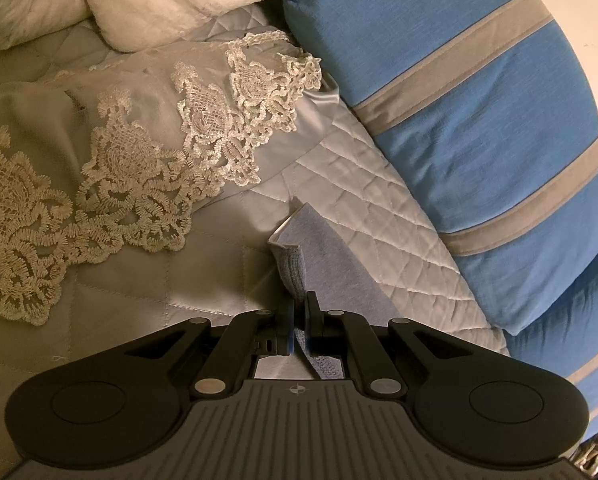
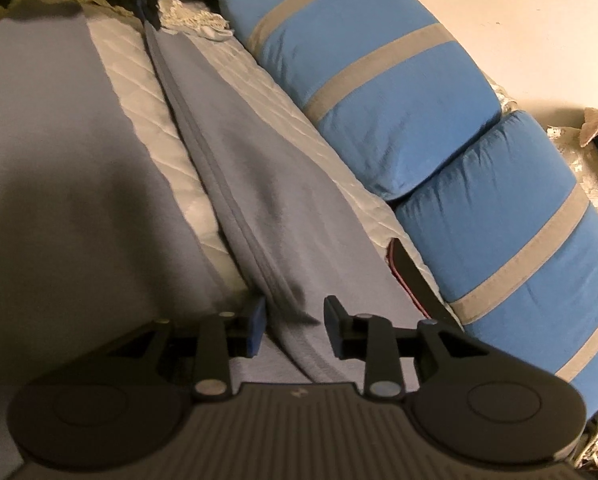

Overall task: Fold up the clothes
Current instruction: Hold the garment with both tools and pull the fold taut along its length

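So the cloth's (image 2: 259, 184) folded edge runs straight between both tools. Left tool (image 1: 298, 322) pinches its far corner; right tool (image 2: 295, 330) is spread, edge loose between its fingers.

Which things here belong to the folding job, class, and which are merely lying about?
Belong to the job:
- grey-blue garment
- left hand-held gripper, shut on its edge
- right hand-held gripper, open

Lying about:
- striped blue cushions
- lace cloth
- quilted cover

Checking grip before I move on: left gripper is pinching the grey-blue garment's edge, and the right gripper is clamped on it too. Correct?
Not quite. The left gripper does pinch the grey-blue garment, but the right gripper is not clamped: the right wrist view shows its jaws apart, fabric lying loose between them.
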The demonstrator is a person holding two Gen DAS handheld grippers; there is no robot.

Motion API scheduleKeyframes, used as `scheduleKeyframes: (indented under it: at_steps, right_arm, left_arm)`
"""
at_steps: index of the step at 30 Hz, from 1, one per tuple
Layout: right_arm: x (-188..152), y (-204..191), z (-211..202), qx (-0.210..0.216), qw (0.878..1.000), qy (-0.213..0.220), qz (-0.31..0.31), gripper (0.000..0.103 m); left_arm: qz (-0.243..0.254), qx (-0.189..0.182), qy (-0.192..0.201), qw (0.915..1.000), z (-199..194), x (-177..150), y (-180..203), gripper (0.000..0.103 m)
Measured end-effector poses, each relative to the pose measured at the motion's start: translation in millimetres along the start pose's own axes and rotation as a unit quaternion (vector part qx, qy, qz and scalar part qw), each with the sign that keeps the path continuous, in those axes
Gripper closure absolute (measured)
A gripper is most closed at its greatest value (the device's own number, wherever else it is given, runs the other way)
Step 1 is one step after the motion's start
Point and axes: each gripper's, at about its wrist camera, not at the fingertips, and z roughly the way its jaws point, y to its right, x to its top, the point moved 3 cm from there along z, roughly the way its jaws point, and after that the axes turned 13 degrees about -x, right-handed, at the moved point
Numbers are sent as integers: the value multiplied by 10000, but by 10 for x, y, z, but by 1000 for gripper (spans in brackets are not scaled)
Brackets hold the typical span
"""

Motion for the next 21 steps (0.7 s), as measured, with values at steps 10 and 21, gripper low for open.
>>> scheduleKeyframes:
  at_steps: [10, 21]
  right_arm:
    - [0, -32, 17, -250, 9993, 139, -254, 95]
    - [-53, -83, -152, -165, 9976, 416, -528, 99]
  left_arm:
    - [-2, -13, 25, 10000, -2, -5, -6, 99]
    - [62, 155, 63, 9998, -128, 5, -55, 100]
